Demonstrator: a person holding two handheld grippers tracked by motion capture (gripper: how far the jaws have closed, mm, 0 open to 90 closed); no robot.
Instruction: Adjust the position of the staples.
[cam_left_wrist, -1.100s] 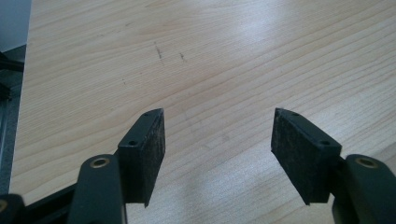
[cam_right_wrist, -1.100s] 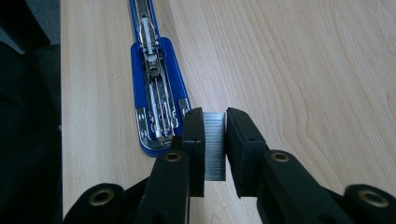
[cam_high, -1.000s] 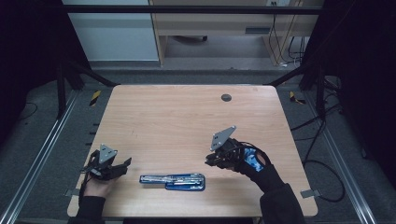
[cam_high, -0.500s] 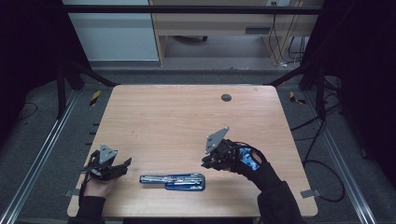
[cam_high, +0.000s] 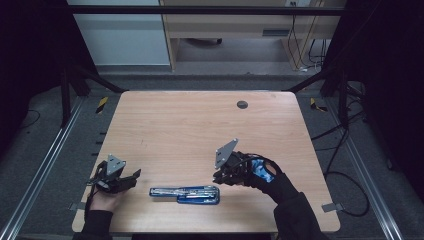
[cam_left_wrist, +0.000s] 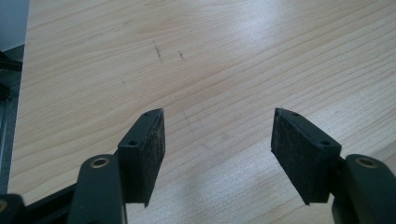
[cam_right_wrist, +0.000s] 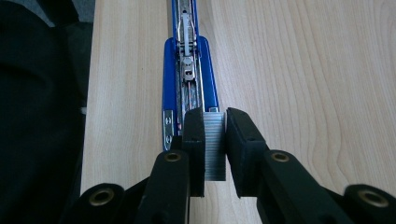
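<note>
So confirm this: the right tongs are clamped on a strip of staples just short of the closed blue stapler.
Not closed: the right gripper view shows the blue stapler lying open, its metal channel exposed. The right tongs do clamp the strip of staples just short of it.

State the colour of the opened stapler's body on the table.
Blue, with a silvery metal channel inside; the stapler shows best in the right gripper view.

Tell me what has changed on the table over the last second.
The right gripper has drifted left and slightly nearer the table's front edge, closing on the right end of the opened blue stapler. It stays shut on the strip of staples, now just short of the stapler's open channel. The left gripper has stayed open at the front left corner, and the stapler has not shifted.
</note>
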